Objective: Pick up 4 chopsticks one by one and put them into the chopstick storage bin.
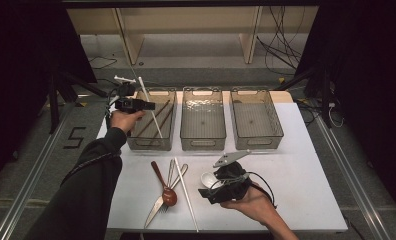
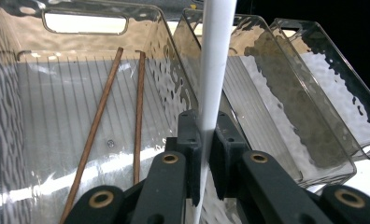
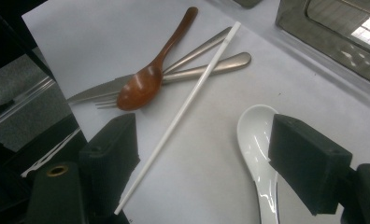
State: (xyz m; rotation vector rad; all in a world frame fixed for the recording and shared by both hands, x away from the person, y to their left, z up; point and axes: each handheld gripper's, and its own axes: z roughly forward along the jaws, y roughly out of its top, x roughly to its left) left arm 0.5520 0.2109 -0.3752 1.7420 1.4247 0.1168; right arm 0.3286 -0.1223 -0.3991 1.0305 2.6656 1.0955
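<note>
A white rectangular table (image 1: 306, 165) carries three clear plastic bins (image 1: 203, 125) in a row; nearer, a brown wooden spoon (image 1: 164, 186), metal fork (image 1: 172, 187), knife (image 1: 154, 212), white chopstick (image 1: 186, 194) and white ceramic spoon (image 1: 207, 179) lie.

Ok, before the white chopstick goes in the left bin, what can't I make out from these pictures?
- White chopstick: both ends cut off by the left gripper view's edges; left gripper covers part.
- White spoon: handle end cut off at the right gripper view's bottom edge, bowl partly behind the right gripper.
- Knife and fork: overlapped by the brown spoon, high view.
</note>
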